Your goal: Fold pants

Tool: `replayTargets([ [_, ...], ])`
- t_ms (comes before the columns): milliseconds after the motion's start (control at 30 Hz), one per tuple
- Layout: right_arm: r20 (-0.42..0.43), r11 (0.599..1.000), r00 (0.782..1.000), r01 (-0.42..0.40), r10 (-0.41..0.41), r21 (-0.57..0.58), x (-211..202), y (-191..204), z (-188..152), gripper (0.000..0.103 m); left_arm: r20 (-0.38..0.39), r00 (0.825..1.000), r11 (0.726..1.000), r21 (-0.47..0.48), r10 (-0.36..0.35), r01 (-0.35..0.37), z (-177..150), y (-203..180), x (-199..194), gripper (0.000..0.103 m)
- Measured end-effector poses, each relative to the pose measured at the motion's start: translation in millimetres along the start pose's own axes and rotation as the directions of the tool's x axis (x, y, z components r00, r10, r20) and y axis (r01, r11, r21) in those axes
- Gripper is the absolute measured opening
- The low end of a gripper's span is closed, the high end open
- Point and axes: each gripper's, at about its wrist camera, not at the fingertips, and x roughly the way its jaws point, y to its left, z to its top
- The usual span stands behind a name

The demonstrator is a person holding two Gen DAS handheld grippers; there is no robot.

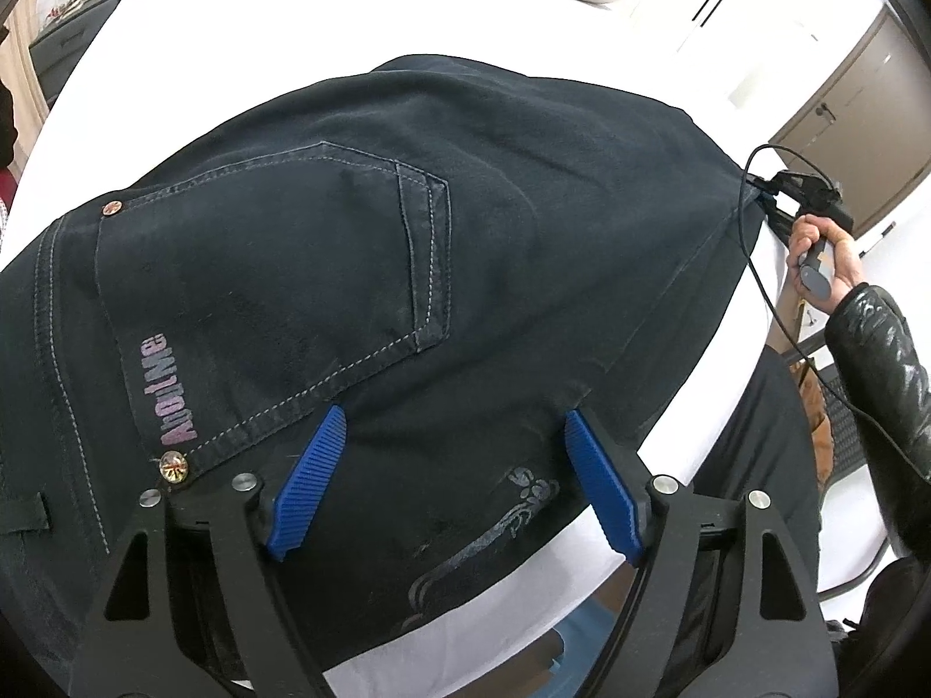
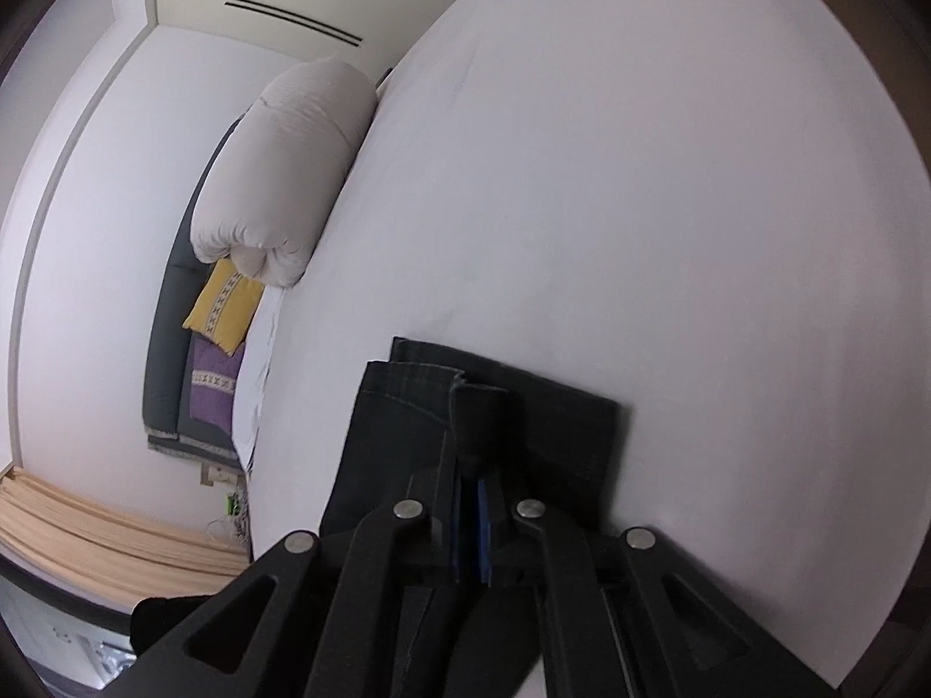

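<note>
White bedding covers the bed (image 1: 326,17) where dark denim pants (image 1: 361,221) lie spread, back pocket (image 1: 279,285) up, a rolled duvet (image 2: 285,168) at the far end. Above the seat, the left gripper (image 1: 454,483) hovers with blue fingers (image 1: 308,483) wide apart. At the hem end (image 2: 494,390), the right gripper (image 2: 474,523) is clamped on the pants' fabric.

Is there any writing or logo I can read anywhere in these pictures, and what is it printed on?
"AboutMe", as best it reads; the middle letters are faded: pinkish print on the back pocket of the dark pants, running along the pocket's edge.
The pale swirl print near the left gripper is ornament, not letters.
Right wrist view: no text on the pants hem, white bed or yellow cushion.
</note>
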Motion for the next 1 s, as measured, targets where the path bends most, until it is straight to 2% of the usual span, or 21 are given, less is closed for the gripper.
replayTargets([
  [367, 0.086, 0.997, 0.996, 0.013, -0.020, 0.082, -13.9, -11.5, -12.4, 0.003, -0.003, 1.000, 1.000, -0.006, 0.003, -0.003, -0.8, -0.6, -3.8, 0.077],
  [567, 0.082, 0.995, 0.996, 0.007, -0.015, 0.097, -6.1, -15.7, -9.8, 0.003, -0.003, 1.000, 1.000, -0.002, 0.000, 0.000, -1.3, 3.1, -7.8, 0.077],
  [667, 0.048, 0.999, 0.999, 0.002, -0.005, 0.048, -7.7, -14.4, -9.5, 0.002, -0.003, 1.000, 1.000, 0.003, 0.003, -0.003, -2.0, 1.9, -6.8, 0.077],
  [733, 0.014, 1.000, 1.000, 0.024, -0.024, 0.006, -19.6, -8.4, -4.8, 0.010, -0.001, 1.000, 1.000, 0.010, 0.004, -0.004, -3.0, 1.2, -6.9, 0.078],
  [800, 0.074, 0.994, 0.993, 0.092, -0.088, -0.059, -47.4, 3.4, 3.0, 0.038, 0.001, 1.000, 1.000, 0.007, 0.004, -0.004, -2.9, 0.2, -6.4, 0.078],
  [833, 0.106, 0.987, 0.986, 0.137, -0.129, -0.082, -55.1, 9.2, 5.9, 0.060, 0.002, 1.000, 1.000, 0.007, 0.003, -0.003, -2.9, -0.5, -5.9, 0.080],
  [867, 0.157, 0.973, 0.974, 0.185, -0.163, -0.140, -66.6, 22.2, 11.9, 0.063, 0.003, 1.000, 1.000, 0.011, 0.002, -0.002, -3.0, -2.0, -5.1, 0.082],
  [900, 0.156, 0.964, 0.976, 0.183, -0.153, -0.196, -69.1, 33.4, 17.0, 0.063, 0.003, 1.000, 1.000, 0.018, 0.005, -0.005, -3.1, -4.1, -4.3, 0.083],
  [933, 0.122, 0.949, 0.984, 0.161, -0.133, -0.269, -66.2, 50.2, 23.1, 0.063, 0.002, 1.000, 1.000, 0.024, 0.008, -0.008, -3.9, -8.1, -2.7, 0.084],
  [1000, 0.009, 0.892, 0.993, 0.109, -0.117, -0.439, -46.4, 88.4, 29.3, 0.063, 0.000, 1.000, 0.999, 0.040, 0.015, -0.015, -3.8, -10.1, -0.8, 0.086],
])
